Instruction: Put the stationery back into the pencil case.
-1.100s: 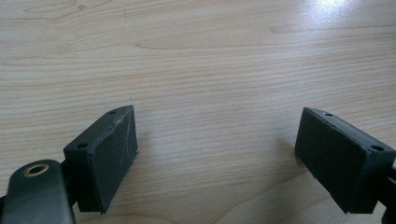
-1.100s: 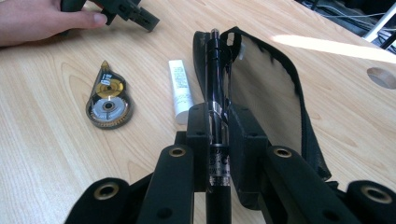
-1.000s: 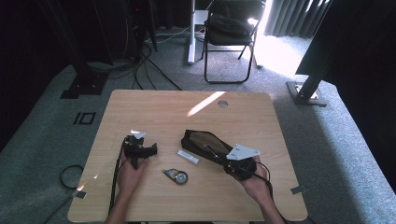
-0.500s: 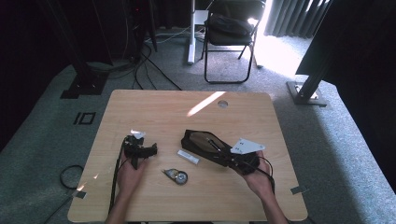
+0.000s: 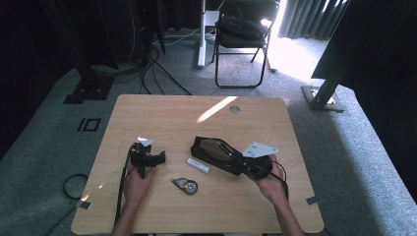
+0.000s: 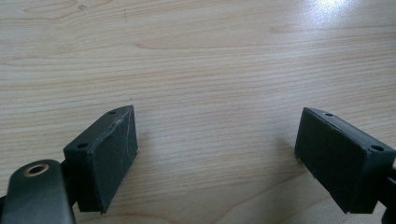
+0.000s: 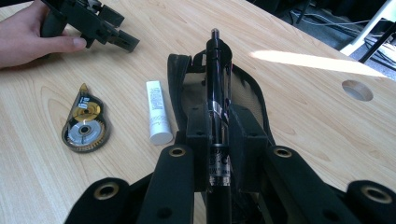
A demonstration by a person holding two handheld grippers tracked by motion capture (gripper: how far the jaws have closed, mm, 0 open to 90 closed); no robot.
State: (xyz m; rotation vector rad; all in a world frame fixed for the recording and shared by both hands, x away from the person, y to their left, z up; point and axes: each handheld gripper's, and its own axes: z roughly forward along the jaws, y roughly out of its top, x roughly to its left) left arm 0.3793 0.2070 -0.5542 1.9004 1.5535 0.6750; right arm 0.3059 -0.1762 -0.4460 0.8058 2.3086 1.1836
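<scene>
Pen [image 7: 218, 88] clamped lengthwise in the right gripper [image 7: 219, 140] points away over the open black pencil case [image 7: 254, 100]; glue stick [image 7: 157, 112] and correction tape [image 7: 85, 125] lie beside it. Left gripper [image 6: 217, 154] stands released over bare table [image 6: 210, 56].

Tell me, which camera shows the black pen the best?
The right gripper view. There the black pen sits close up, clamped in the right gripper and pointing over the open black case. In the high view the pen is just a thin dark line. The left gripper view looks at bare table.
</scene>
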